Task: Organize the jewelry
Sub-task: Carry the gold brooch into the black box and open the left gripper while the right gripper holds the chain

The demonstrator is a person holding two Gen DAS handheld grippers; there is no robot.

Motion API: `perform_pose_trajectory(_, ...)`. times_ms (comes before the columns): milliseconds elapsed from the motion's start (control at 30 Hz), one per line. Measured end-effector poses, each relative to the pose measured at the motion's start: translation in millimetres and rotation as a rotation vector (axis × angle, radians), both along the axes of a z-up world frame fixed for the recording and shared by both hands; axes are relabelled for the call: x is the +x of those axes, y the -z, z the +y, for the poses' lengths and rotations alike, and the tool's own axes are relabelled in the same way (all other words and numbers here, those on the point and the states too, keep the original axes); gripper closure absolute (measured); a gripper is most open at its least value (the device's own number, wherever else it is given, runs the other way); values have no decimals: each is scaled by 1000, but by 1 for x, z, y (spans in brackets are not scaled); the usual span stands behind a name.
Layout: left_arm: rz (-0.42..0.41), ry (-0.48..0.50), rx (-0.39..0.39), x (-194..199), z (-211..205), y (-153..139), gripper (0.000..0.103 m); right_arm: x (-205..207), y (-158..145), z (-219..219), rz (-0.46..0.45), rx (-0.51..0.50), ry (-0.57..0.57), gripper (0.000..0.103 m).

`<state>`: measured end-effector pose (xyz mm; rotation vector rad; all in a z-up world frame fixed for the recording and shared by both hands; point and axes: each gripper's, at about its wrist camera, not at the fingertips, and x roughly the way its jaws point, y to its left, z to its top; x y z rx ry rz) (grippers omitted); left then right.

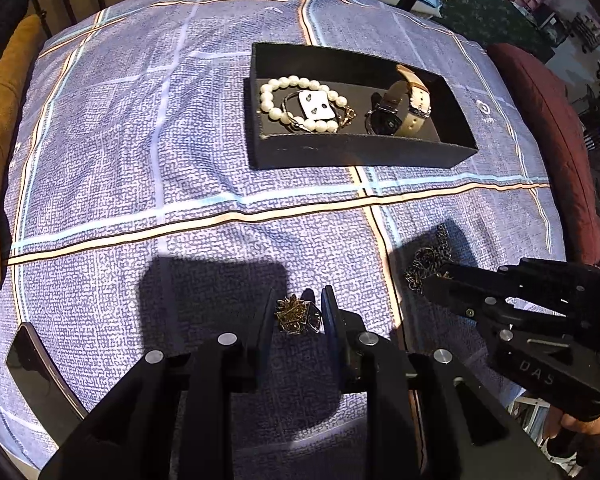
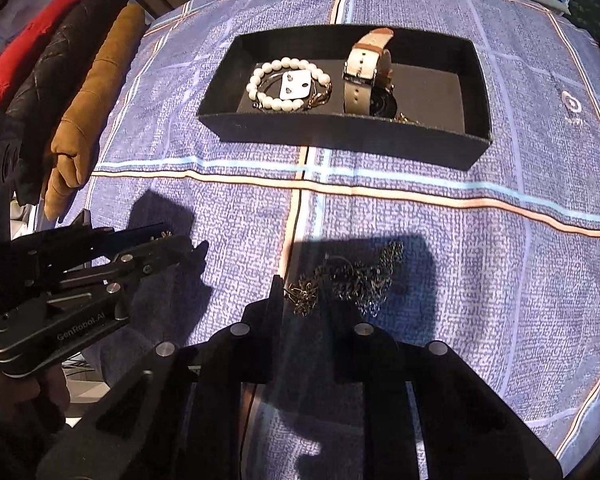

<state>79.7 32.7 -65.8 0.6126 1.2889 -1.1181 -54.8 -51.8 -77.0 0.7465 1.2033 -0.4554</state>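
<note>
We pinch a gold brooch (image 1: 298, 315) in our left gripper (image 1: 296, 318) and a dark chain (image 2: 352, 280) in our right gripper (image 2: 304, 296), fingers narrow on each, ready for the black box (image 1: 352, 152) on the bed, which already holds the pearls (image 1: 300, 104) and the watch (image 1: 400, 108).

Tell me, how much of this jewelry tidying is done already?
Partly done. The black box already holds a pearl bracelet, a small white earring card and a watch. In hand: the left tool grips a gold brooch-like piece, and the right tool has closed on a dark chain necklace on the bedspread. Both pieces are left to box.
</note>
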Motion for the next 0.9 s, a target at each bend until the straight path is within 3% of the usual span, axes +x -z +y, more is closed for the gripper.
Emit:
perform_pose_trajectory(400, -41, 84, -5, -16, -30, -19, 80, -5, -11, 3, 5, -1, -48, 84)
perform_pose_trajectory(767, -33, 112, 25, -25, -37, -9, 80, -13, -9, -7, 8, 11, -15, 84)
perform_pose_trajectory(900, -41, 107, -1, -22, -46, -17, 80, -15, -27, -26, -28, -31, 31, 84)
